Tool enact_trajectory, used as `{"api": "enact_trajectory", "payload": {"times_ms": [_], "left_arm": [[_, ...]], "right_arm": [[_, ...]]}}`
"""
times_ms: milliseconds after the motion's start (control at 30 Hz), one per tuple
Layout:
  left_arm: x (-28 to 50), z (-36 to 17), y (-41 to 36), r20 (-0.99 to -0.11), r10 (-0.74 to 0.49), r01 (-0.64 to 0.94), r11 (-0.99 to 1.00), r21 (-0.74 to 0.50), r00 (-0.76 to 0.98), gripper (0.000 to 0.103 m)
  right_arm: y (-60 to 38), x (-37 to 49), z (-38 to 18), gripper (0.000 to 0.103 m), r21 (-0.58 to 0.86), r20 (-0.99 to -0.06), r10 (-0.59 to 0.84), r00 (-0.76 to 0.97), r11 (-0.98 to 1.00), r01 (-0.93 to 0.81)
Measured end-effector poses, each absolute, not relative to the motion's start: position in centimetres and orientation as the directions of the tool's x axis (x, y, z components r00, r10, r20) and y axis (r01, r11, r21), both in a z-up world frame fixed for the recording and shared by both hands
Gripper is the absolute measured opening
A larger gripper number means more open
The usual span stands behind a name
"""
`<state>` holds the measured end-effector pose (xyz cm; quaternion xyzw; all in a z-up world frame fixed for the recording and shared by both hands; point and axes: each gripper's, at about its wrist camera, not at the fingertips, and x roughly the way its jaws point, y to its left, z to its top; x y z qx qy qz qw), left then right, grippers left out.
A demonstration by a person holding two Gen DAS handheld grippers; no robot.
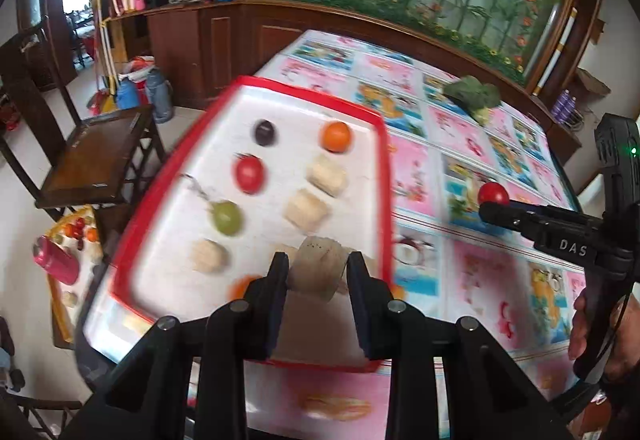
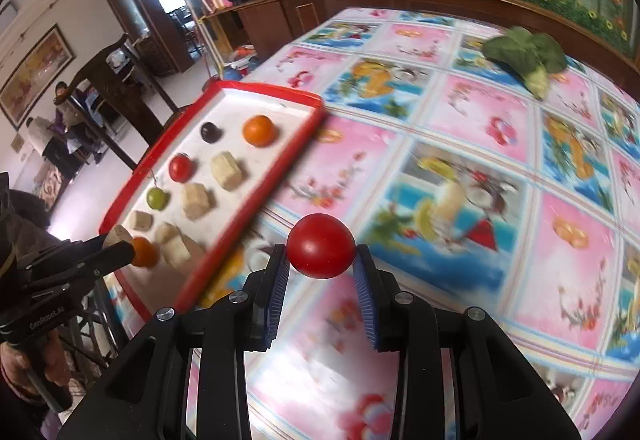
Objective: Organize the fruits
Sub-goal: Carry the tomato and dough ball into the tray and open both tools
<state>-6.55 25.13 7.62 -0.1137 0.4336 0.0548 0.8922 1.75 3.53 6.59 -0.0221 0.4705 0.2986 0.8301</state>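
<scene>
My right gripper (image 2: 321, 264) clamps a red tomato (image 2: 321, 250); the red tray (image 2: 256, 187) lies upper left. My left gripper (image 1: 318, 272) grips a pale chunk (image 1: 318, 274).

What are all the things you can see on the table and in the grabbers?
Tray: one, red rim, white inside, left part of table.
Oranges: two, orange, one at tray's far end, one at near end.
Red fruit: one on tray; another red fruit in right jaws.
Dark fruit: one, purple-black, tray's far end.
Green fruit: one, tray middle.
Beige chunks: several, on tray; one beige piece in left jaws.
Leafy vegetable: one, green, far on tablecloth.
Left gripper: black.
Right gripper: black.
</scene>
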Motion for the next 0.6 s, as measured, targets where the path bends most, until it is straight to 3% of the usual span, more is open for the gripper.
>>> {"api": "enact_trajectory", "payload": {"times_ms": [600], "left_arm": [[4.9, 8.7, 32.3, -0.785, 0.031, -0.167, 0.982, -0.093, 0.618, 0.033]], "right_arm": [[14.2, 8.6, 7.2, 0.032, 0.242, -0.783, 0.496, 0.376, 0.799, -0.550]]}}
